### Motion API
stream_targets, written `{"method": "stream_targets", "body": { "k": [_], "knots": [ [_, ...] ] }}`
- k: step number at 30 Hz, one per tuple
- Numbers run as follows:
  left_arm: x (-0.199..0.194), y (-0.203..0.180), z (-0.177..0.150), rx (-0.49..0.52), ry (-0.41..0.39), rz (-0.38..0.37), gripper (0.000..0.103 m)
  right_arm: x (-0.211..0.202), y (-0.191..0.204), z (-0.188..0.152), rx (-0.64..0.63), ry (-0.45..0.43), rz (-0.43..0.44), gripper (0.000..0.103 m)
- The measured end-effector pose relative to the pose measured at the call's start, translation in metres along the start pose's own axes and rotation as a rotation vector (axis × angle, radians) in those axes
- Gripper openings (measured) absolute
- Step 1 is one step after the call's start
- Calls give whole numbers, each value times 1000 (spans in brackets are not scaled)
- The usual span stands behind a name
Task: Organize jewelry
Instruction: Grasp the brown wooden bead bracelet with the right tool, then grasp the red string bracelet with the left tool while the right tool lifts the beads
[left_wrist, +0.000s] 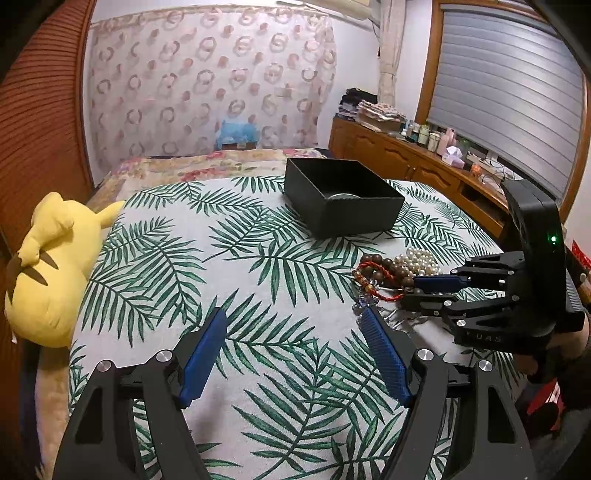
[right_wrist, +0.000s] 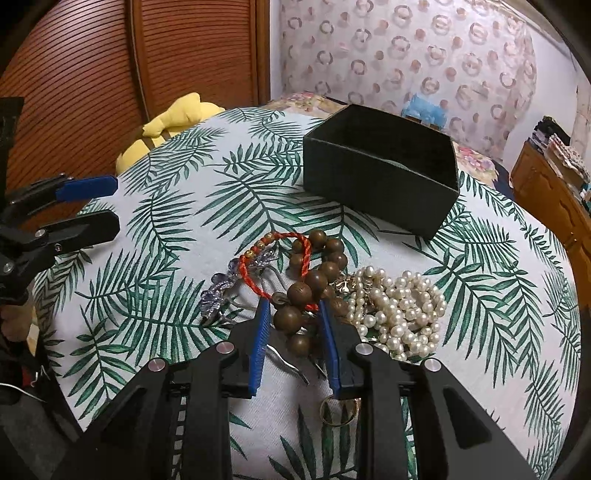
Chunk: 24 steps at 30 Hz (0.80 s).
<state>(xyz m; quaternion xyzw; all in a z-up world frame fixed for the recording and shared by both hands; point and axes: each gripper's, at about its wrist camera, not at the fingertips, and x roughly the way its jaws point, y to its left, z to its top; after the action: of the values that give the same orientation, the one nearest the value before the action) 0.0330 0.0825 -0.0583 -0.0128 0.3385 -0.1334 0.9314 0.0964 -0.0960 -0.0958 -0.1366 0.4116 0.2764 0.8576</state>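
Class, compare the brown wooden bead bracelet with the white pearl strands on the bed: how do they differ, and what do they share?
The brown wooden bead bracelet has few large, dark, matte beads; the white pearl strands have many small, glossy, pale beads. The bracelet lies between the fingers of the right tongs; the pearls lie just outside them, untouched. A red cord bracelet crosses the wooden beads, not the pearls. Both are round-beaded and lie in one pile on the leaf-print cover.

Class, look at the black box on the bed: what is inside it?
Inside the black box, the left wrist view shows the curved edge of one round silvery object against the far wall. The near wall hides the rest of the floor, so other contents cannot be seen.
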Motion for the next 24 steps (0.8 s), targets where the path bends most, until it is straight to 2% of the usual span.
{"method": "stream_targets", "body": {
  "k": [1,2,13,15,21,24],
  "knots": [
    [1,0,0,0,2,-5,72,0,-1,0,-1,-1,3,26],
    [2,-1,0,1,5,-8,72,-1,-1,0,-4,-3,10,17],
    [36,-18,14,7,61,-79,71,-47,-24,17,-1,-142,-10,17],
    [42,-22,16,10,73,-91,63,-52,-28,20,-4,-157,-19,17],
    [61,-32,25,13,103,-130,53,-67,-39,27,2,-206,-31,17],
    [73,-35,30,-1,127,-161,44,-72,-42,29,-4,-222,-37,17]
  ]
}}
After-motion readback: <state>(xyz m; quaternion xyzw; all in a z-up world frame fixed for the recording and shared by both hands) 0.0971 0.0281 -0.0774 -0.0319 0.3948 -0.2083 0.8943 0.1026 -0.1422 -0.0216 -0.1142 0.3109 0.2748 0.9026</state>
